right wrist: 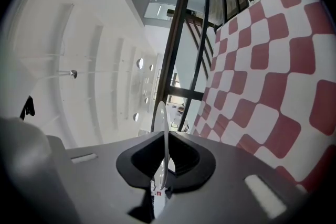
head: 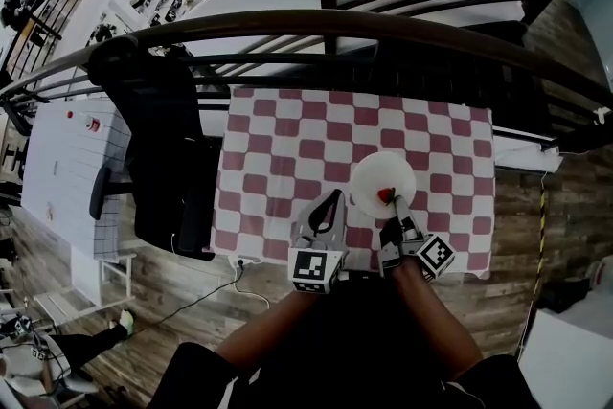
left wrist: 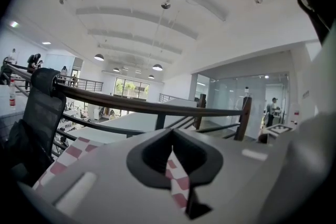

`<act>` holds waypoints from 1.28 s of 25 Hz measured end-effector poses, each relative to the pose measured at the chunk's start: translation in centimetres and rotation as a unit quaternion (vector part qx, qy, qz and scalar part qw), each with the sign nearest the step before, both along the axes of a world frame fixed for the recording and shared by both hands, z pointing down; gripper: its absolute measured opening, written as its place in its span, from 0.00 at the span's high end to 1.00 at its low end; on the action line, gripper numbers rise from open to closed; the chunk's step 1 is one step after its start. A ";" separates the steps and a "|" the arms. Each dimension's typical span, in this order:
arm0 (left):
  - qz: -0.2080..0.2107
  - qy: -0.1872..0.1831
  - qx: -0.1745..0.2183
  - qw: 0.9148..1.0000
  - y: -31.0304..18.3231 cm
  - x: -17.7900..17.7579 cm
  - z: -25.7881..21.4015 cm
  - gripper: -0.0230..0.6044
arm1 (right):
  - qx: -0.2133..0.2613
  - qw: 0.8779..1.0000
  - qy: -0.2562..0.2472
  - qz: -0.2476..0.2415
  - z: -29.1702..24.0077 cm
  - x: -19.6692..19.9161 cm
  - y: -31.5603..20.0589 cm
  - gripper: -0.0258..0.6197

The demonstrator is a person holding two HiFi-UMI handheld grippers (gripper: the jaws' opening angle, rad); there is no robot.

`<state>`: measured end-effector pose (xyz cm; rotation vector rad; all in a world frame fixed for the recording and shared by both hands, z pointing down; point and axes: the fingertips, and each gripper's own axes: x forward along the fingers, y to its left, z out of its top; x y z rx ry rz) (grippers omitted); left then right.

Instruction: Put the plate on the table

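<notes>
Right gripper (head: 392, 205) is clamped on the near rim of the white plate (head: 380, 175). Its own view shows the plate edge-on, a thin white line pinched between the jaws. The gripper is rolled on its side, so the plate sits roughly flat. Left gripper (head: 331, 198) has its jaws together with nothing in them, just a sliver of cloth showing through the slit behind the tips. It sits at about 9 o'clock of the plate, close but not touching.

The plate is over the table (head: 278, 134), around 4 o'clock from the middle of the red-and-white checkered cloth (head: 316, 124), toward the person's edge. In the right gripper view there looks to be air between plate and cloth, so I'd say it's not down yet, but the head view doesn't settle it.

Handling-wise it looks thin, stiff and light. Could be ceramic or plastic, can't tell which. Held at one spot, 6 o'clock on the rim, its weight hangs off the far side, so it'll want to droop or pivot in the jaws, and a smooth rim is slippery. If it's ceramic, a drop means chips. The rim is the only part thin enough to grab, so this hold makes sense. I'd bring it down level and only let go once it rests on the cloth.
</notes>
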<state>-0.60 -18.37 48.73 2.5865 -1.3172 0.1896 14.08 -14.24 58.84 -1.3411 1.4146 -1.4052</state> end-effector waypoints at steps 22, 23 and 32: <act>-0.041 -0.001 -0.027 0.999 -1.5 1.9 1.9 0.95 | -0.038 0.994 -0.005 -0.098 11.8 1.2 -3.7 0.93; -0.042 -0.003 -0.024 0.999 -1.5 1.9 1.9 0.95 | -0.042 0.994 -0.007 -0.102 12.2 1.1 -3.8 0.93; -0.060 -0.025 -0.022 0.998 -1.4 1.8 2.7 0.95 | -0.056 0.990 -0.002 -0.129 14.6 -0.2 -4.6 0.93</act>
